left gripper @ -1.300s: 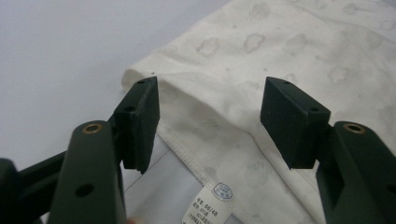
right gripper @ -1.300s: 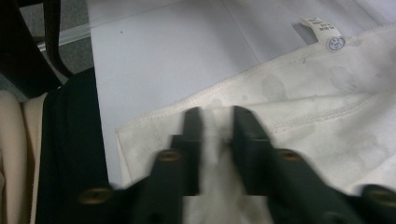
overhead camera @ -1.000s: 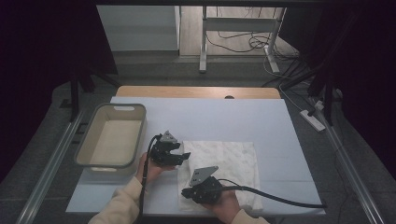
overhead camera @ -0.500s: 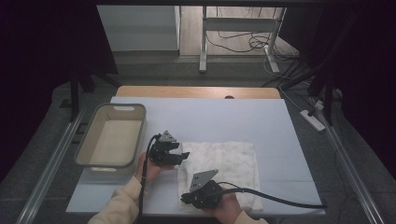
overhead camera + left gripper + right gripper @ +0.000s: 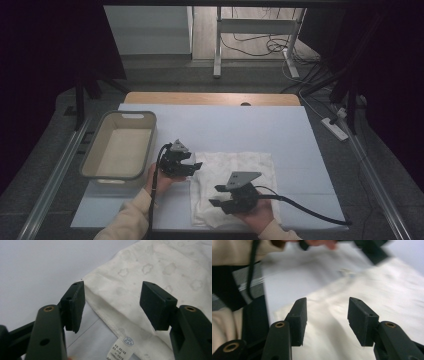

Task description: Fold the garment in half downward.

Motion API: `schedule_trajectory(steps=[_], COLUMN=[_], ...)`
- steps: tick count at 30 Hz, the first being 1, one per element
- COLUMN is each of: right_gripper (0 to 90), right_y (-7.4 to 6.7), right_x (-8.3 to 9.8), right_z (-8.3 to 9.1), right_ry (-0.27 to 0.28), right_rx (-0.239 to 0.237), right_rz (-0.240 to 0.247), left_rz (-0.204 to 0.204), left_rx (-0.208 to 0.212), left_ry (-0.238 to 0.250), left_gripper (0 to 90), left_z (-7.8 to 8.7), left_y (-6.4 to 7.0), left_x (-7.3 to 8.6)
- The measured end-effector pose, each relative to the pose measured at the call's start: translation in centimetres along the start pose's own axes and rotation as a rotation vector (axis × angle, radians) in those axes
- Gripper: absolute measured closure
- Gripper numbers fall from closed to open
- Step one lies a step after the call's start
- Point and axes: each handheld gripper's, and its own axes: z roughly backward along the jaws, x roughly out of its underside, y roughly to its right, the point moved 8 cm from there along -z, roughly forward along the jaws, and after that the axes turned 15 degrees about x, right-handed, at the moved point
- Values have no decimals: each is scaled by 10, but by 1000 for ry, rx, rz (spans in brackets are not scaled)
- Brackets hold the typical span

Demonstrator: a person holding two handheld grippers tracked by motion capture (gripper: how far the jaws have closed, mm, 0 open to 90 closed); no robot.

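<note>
We see the white cloth (image 5: 235, 187) lying flat on the surface, near edge toward us, right of the basin (image 5: 120, 150). Our left gripper (image 5: 196, 166) hangs released over the cloth's far-left corner, the hem running between its jaws. Our right gripper (image 5: 216, 196) has just been opening, nothing between its jaws, above the cloth's near-left part. We judge the left nearer a graspable edge.
</note>
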Motion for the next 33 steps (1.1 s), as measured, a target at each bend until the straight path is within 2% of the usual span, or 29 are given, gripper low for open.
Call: schedule_trajectory(steps=[3,9,10,11,12,15,22,24,27,33], right_gripper=[485,481,481,481,481,481,474,474,473,467], right_y=[30,86,101,108,108,122,148,151,166,179], right_x=[5,13,16,17,17,20,27,27,33,39], right_z=[11,29,34,35,35,37,26,25,19,20], right_ry=[0,15,20,17,17,14,-22,-21,-35,-41], right_rx=[67,174,204,218,218,244,286,291,303,326], right_rz=[-29,-141,-170,-179,-179,-199,-221,-225,-260,-280], left_rz=[4,27,32,37,37,51,77,76,72,69], left_rx=[-4,-10,-11,-12,-12,-20,-35,-34,-34,-27], left_ry=[2,31,34,36,36,33,5,2,-8,-17], left_gripper=[372,370,368,366,364,361,352,352,351,351], left_z=[0,0,0,0,0,-1,-8,-10,-14,-15], left_y=[-2,-6,-7,-9,-9,-13,-22,-23,-25,-27], left_x=[0,-5,-6,-9,-9,-11,-12,-13,-15,-16])
